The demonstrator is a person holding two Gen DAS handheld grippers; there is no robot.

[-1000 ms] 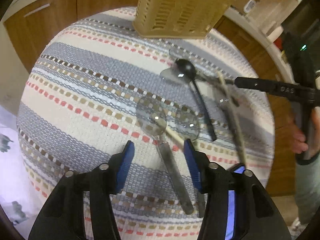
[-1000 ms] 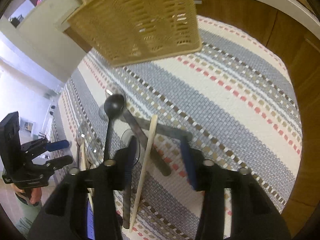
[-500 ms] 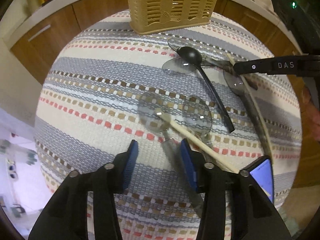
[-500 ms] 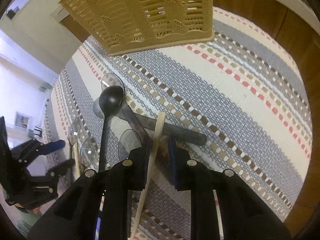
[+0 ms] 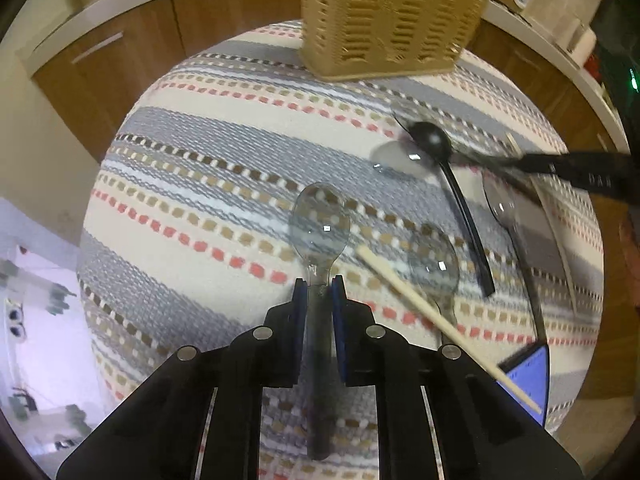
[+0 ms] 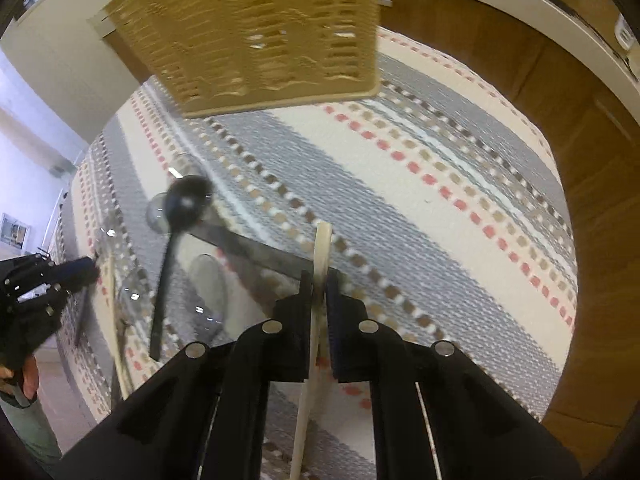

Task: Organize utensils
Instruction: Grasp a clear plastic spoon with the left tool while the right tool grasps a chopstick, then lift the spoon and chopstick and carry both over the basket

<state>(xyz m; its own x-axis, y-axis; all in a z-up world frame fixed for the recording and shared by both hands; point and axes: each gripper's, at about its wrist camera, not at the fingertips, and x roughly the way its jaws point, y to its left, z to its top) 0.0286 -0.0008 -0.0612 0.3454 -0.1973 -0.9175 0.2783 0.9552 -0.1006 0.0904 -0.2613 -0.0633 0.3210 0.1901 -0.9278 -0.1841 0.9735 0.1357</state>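
My left gripper (image 5: 319,286) is shut on the neck of a clear plastic spoon (image 5: 319,224), whose bowl points away from me. My right gripper (image 6: 319,280) is shut on a pale wooden stick (image 6: 322,240) and also shows in the left wrist view (image 5: 576,168). A black spoon (image 5: 448,168) lies over other clear spoons (image 5: 434,266) on the striped mat (image 5: 208,184). The tan slotted utensil basket (image 5: 392,16) stands at the far edge of the mat. A second wooden stick (image 5: 424,304) lies to my left gripper's right.
Wooden cabinets (image 5: 132,44) with a white countertop ring the mat. The basket shows close ahead in the right wrist view (image 6: 256,32). A dark flat utensil (image 6: 256,250) lies across the mat near the black spoon (image 6: 180,216). A blue-screened phone (image 5: 528,372) lies at the mat's right edge.
My left gripper has closed on the clear spoon's neck. My right gripper has closed fully on the wooden stick and lifted its tip a little.
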